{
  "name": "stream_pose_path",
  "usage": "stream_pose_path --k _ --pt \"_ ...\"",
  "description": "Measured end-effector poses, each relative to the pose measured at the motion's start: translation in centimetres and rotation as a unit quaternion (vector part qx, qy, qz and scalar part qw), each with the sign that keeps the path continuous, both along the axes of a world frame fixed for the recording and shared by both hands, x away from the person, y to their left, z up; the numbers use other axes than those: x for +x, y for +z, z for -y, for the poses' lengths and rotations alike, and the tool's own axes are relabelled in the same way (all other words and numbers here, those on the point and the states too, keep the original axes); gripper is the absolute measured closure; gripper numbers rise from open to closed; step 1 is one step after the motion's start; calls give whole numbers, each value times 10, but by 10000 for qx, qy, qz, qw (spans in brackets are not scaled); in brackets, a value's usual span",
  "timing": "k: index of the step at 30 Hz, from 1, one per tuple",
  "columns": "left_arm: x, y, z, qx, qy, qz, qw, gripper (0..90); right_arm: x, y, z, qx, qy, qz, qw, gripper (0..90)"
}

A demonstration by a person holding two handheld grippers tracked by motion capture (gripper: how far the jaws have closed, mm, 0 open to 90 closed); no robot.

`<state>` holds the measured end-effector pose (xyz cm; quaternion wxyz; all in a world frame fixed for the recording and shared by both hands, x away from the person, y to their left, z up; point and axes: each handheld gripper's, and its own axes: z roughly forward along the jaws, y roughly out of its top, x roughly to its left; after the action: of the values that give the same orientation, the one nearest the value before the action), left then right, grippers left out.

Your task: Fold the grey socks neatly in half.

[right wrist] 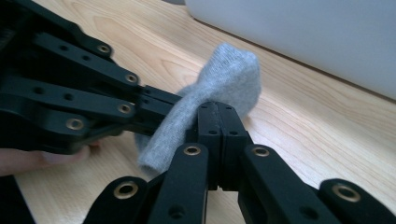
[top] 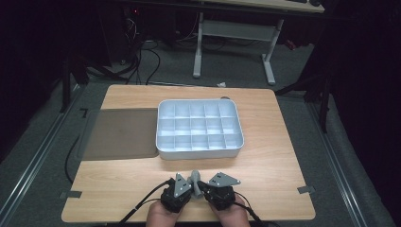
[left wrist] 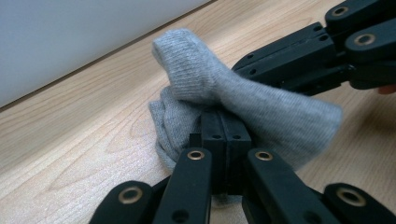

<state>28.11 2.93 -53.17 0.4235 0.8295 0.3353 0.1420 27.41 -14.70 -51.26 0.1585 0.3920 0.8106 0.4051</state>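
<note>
Pinching small grey knit sock w/ left gripper & right gripper, both jaws shut on it | on wooden table, near white divided tray | long side runs between grippers, one end sticks up

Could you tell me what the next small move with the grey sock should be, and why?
Probably lift the grey sock slightly and carry it toward the white divided tray. Both the left tool and the right tool are shut on the bunched sock, which sits at the near edge of the wooden table, just in front of the tray, whose compartments look empty.
</note>
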Motion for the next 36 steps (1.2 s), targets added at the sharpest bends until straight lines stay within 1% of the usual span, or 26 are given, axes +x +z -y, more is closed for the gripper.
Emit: stream_pose_path --k 3,4,6,7,8,9,10,11,12,14,15,18,20,22,23,24,25,26,28,30,36 --pt "0 0 0 4 1 12 10000 900 1 0 1 11 -10 -28 10000 900" --pt "0 0 0 -8 -13 -13 10000 899 1 -1 1 -9 -16 -23 10000 900" --pt "1 0 -3 -146 -13 -95 9998 895 0 -1 2 -33 -34 4 10000 900" --pt "2 0 -5 -260 -29 -161 9995 883 0 -1 2 -47 -42 3 10000 900" --pt "4 0 -8 -445 -37 -276 9986 867 1 -1 3 -58 -54 14 10000 900" --pt "5 0 -11 -638 -76 -407 9971 863 1 -1 4 -47 -68 25 10000 900" --pt "5 1 -13 -760 -94 -479 9959 864 1 -1 5 -20 -99 16 9999 900" --pt "5 2 -16 -882 -85 -502 9948 864 2 -1 6 -15 -117 4 9999 900" --pt "4 4 -18 -951 -48 -432 9945 866 2 -1 8 4 -125 0 9999 900" --pt "3 8 -21 -984 -1 -324 9946 868 3 -1 9 2 -133 -11 9999 900" --pt "2 10 -23 -1060 39 -261 9940 868 2 -1 9 1 -131 -7 9999 900" --pt "-1 16 -31 -1116 130 -100 9936 870 2 -2 9 9 -133 -6 9999 900" --pt "-2 19 -38 -1079 211 -46 9939 870 1 -3 9 11 -135 -17 9999 900" --pt "-1 18 -46 -923 358 -76 9951 876 1 -4 10 25 -135 -23 9999 900" --pt "0 16 -49 -718 459 -141 9963 879 1 -4 10 23 -137 -27 9999 900" --pt "1 13 -50 -567 509 -193 9969 884 0 -4 10 23 -131 -30 9999 900" --pt "1 9 -51 -473 517 -289 9971 888 0 -4 10 22 -128 -32 9999 900" --pt "2 6 -49 -439 490 -399 9970 891 0 -5 10 21 -124 -38 9999 900" --pt "0 3 -43 -354 380 -467 9976 893 0 -5 10 20 -112 -44 9999 900" --pt "-1 3 -38 -321 287 -438 9981 895 -1 -5 8 22 -98 -47 9999 900" --pt "-1 2 -29 -381 202 -457 9980 895 -1 -1 6 22 -68 23 10000 900"
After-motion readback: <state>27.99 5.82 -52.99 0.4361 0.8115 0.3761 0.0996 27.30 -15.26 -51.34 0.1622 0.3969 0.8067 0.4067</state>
